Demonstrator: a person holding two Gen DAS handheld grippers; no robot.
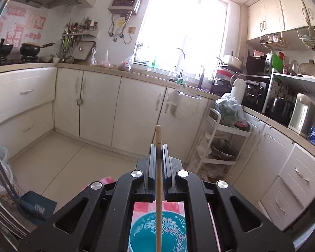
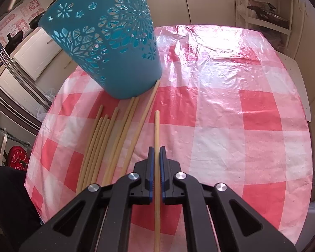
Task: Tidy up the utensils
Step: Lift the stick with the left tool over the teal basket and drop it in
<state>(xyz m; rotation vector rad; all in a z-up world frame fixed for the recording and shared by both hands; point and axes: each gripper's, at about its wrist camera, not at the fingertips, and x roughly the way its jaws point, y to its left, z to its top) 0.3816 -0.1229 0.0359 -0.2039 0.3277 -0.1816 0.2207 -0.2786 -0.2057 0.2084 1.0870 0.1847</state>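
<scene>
Wooden chopsticks sit clamped in both grippers' fingers: left [image 1: 159,147] above the teal basket [image 1: 146,231], right [image 2: 156,149].

**Chopsticks and Holder: Our Count**

We counted one teal perforated holder [image 2: 107,42], about nine loose chopsticks [image 2: 98,142] lying on the checked tablecloth [image 2: 241,115], one chopstick [image 2: 156,126] between the right gripper's fingers, and one chopstick [image 1: 158,138] in the left's.

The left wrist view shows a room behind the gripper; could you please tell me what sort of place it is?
Most likely a home kitchen: a wok sits on a stove, a sink faucet stands under the window, and cabinets line the walls.
</scene>
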